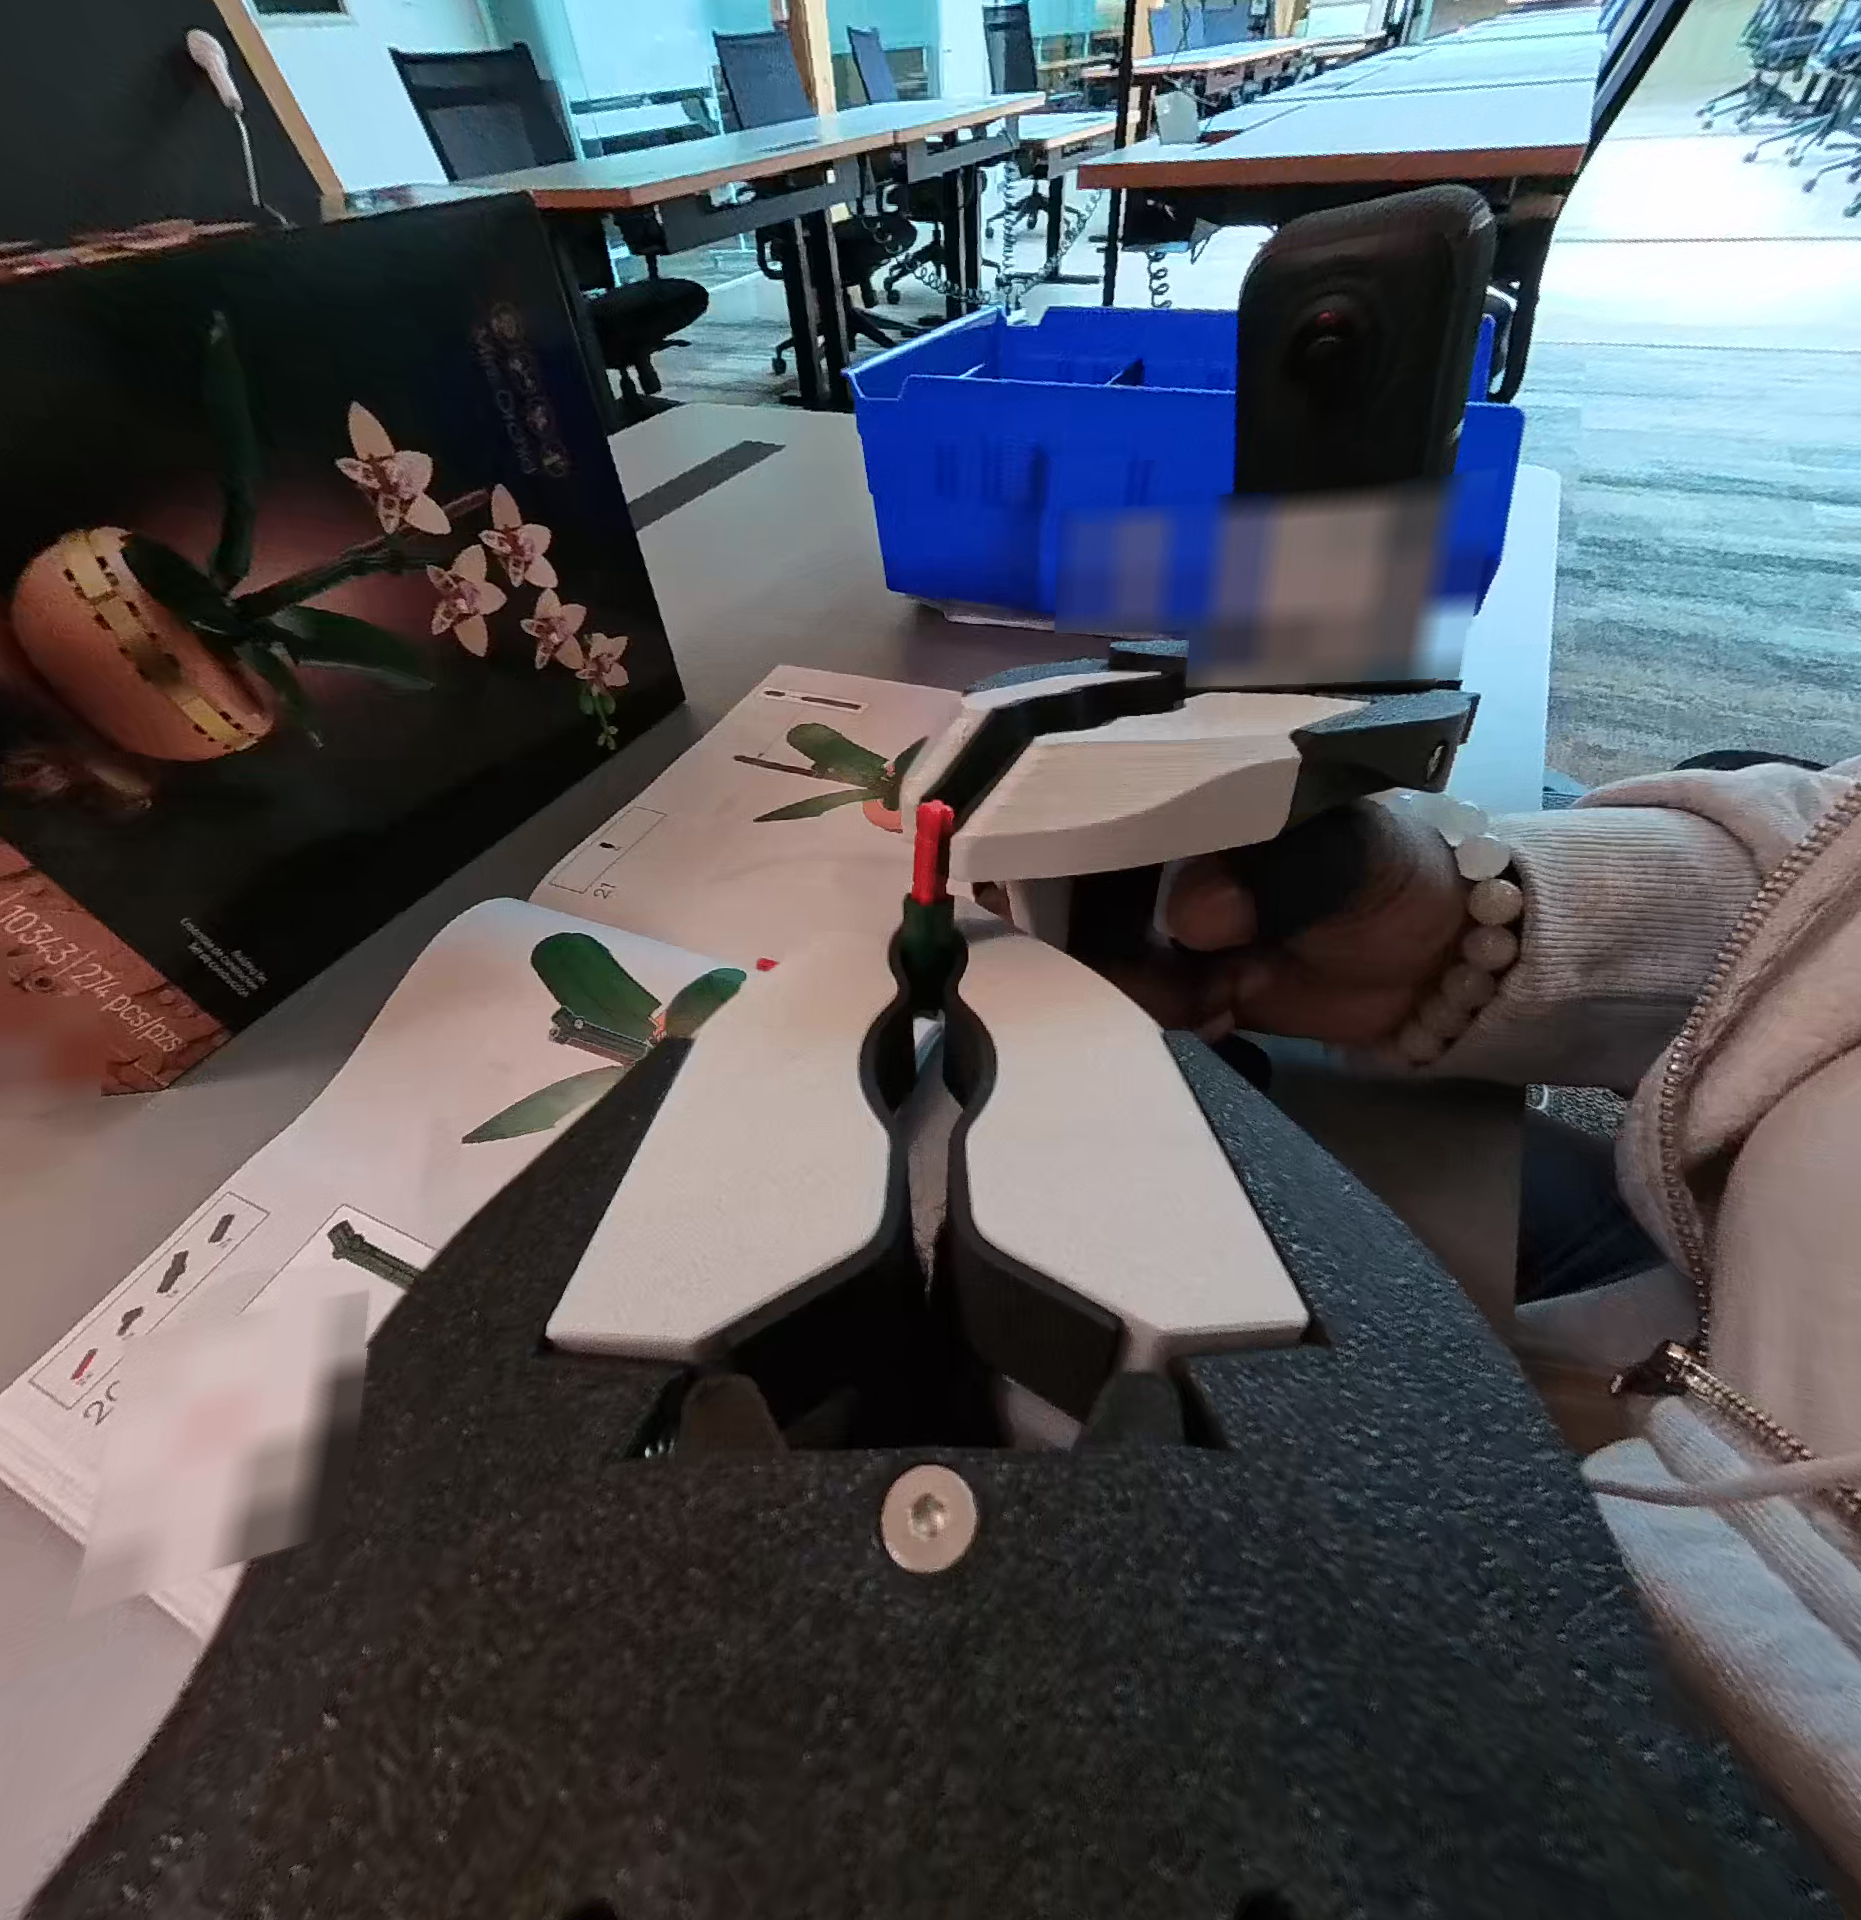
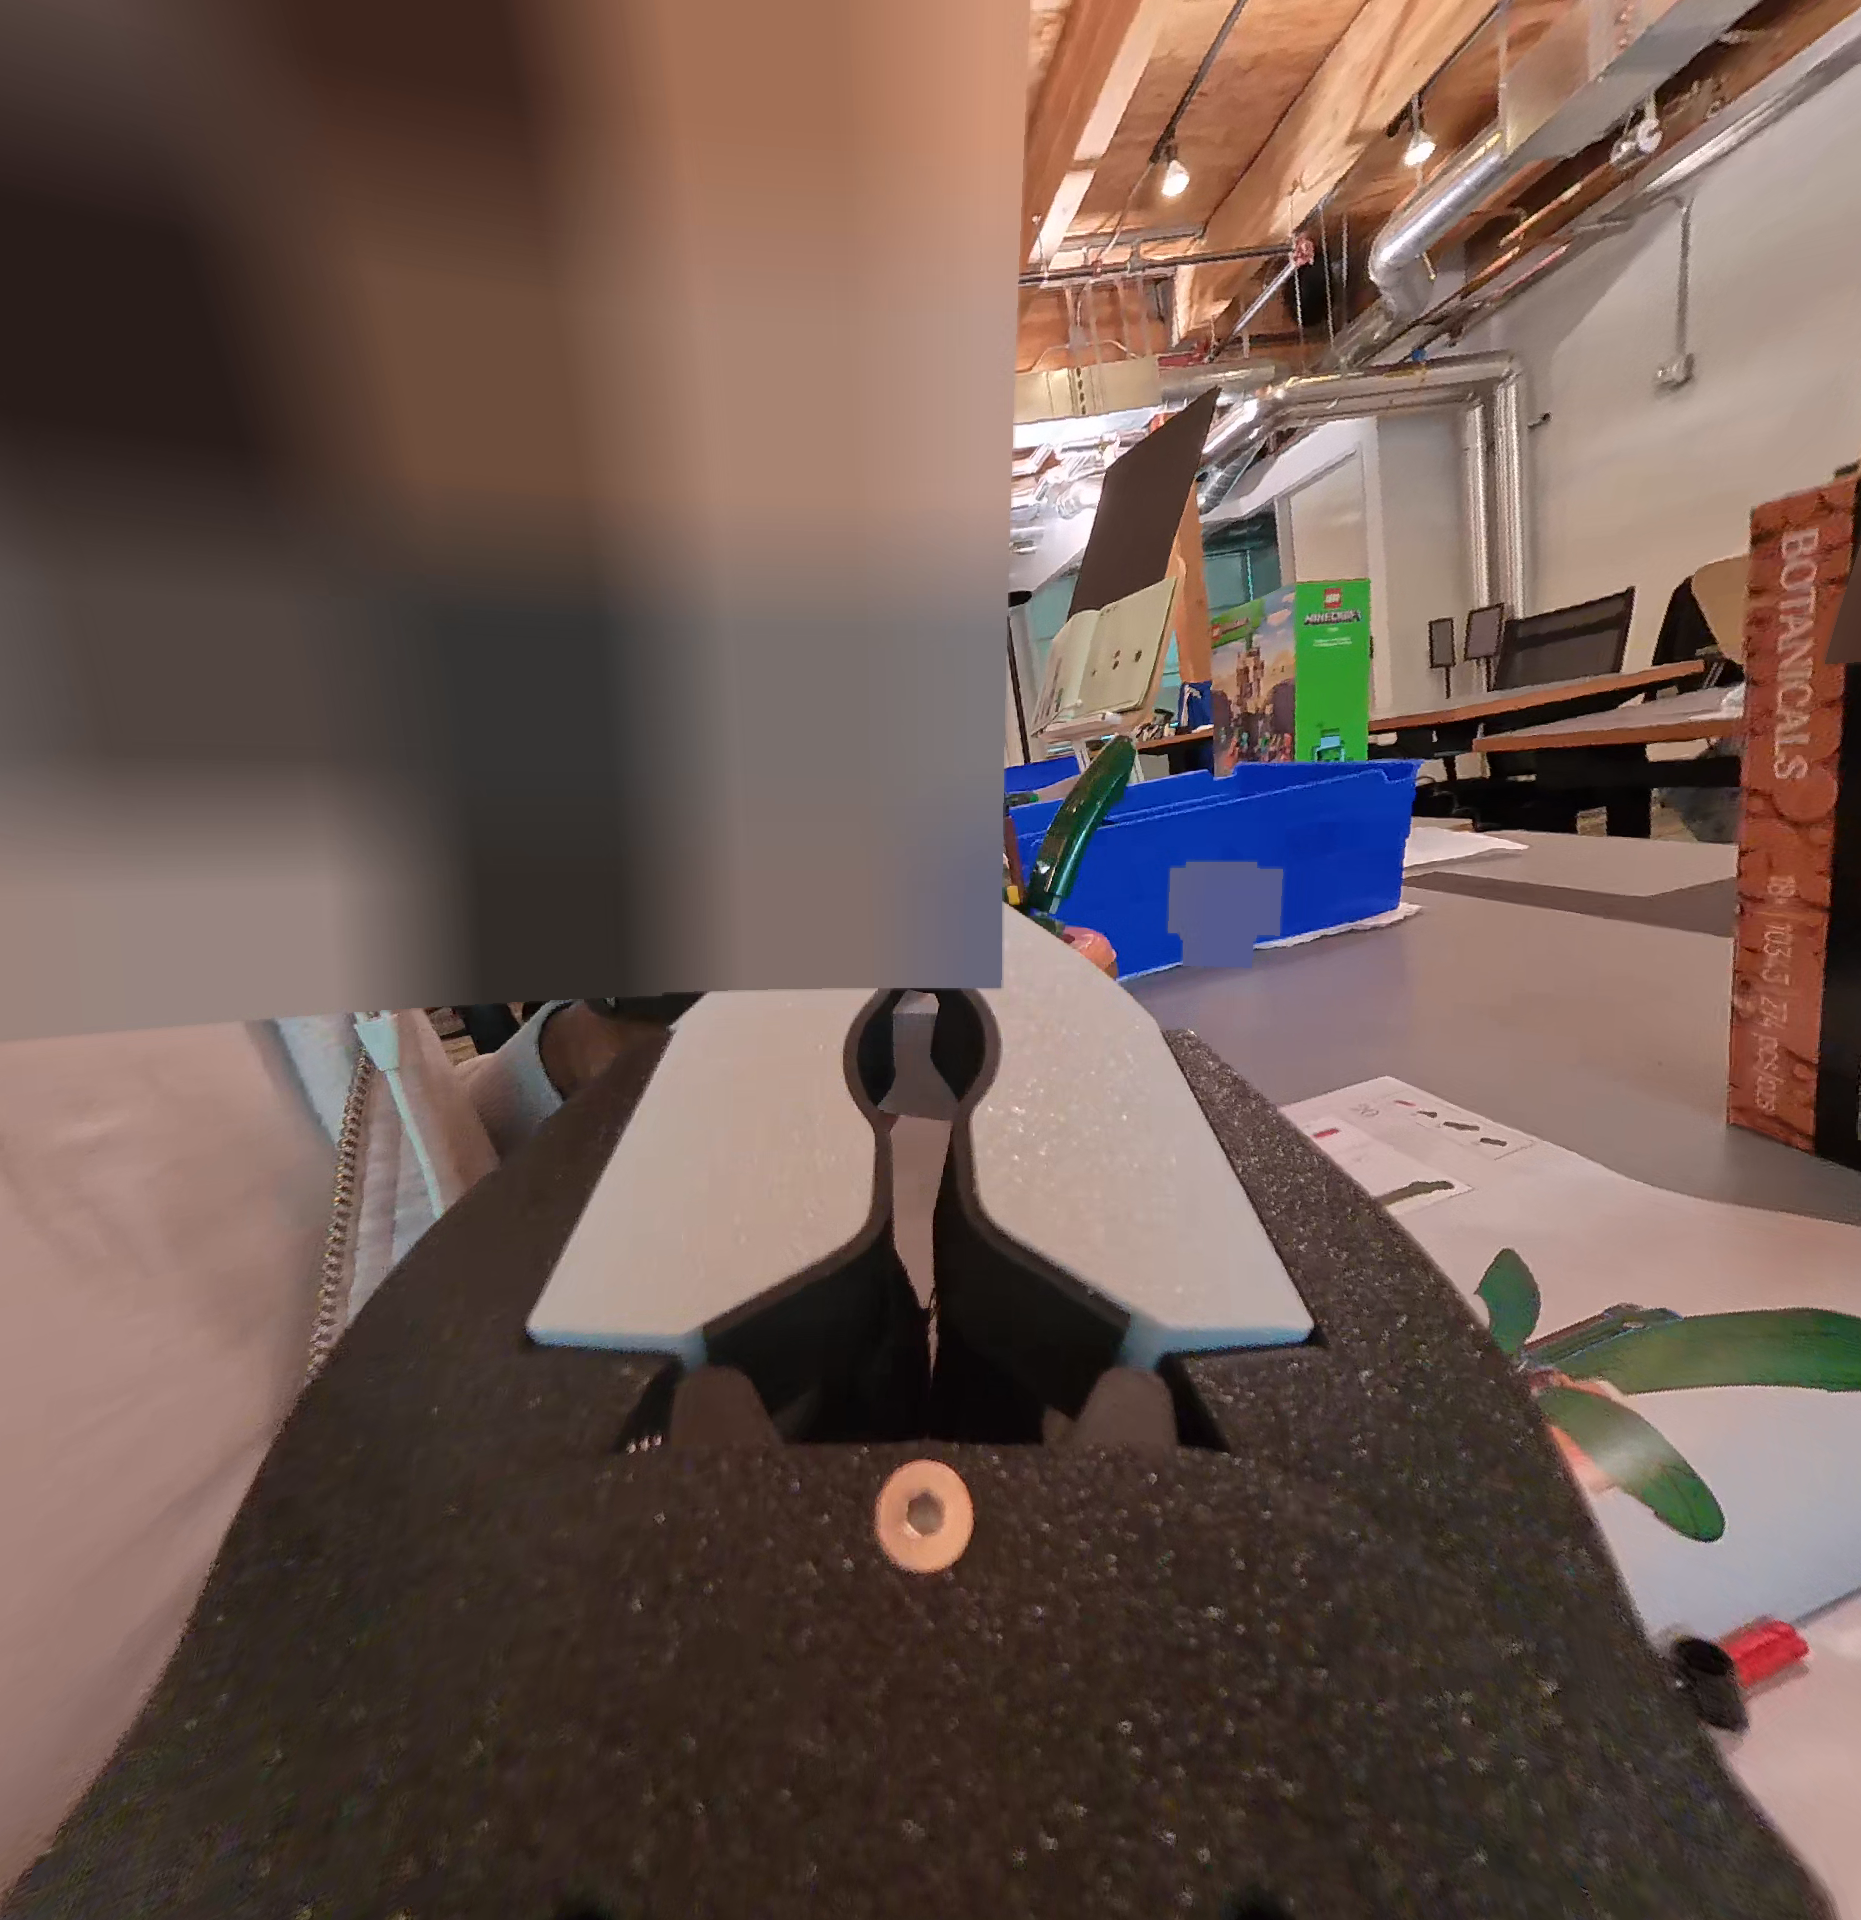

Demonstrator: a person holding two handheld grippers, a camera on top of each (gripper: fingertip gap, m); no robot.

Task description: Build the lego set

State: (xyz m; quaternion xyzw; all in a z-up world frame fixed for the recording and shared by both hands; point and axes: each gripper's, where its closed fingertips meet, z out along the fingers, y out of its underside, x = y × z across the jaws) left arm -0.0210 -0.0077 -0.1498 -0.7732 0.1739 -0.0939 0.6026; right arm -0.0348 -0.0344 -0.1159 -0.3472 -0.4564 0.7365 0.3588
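Left wrist view: the left claw (image 1: 928, 971) was clamped on a small dark-green plastic lego stem piece (image 1: 927, 940) with a red peg (image 1: 931, 852) on top, held above the open instruction booklet (image 1: 697, 831); light, rigid, slippery, best gripped low.

Right wrist view: the right claw (image 2: 921, 1023) stood nearly together, its tips partly hidden, so whether it held anything could not be told.

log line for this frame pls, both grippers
left gripper: shut on green piece with red pin on top | right gripper: shut, tip beside red pin | instruction booklet open on table | phase: mid-assembly

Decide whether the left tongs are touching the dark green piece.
Touching. The left wrist view shows the left tongs closed on the dark green piece, the red pin standing above.
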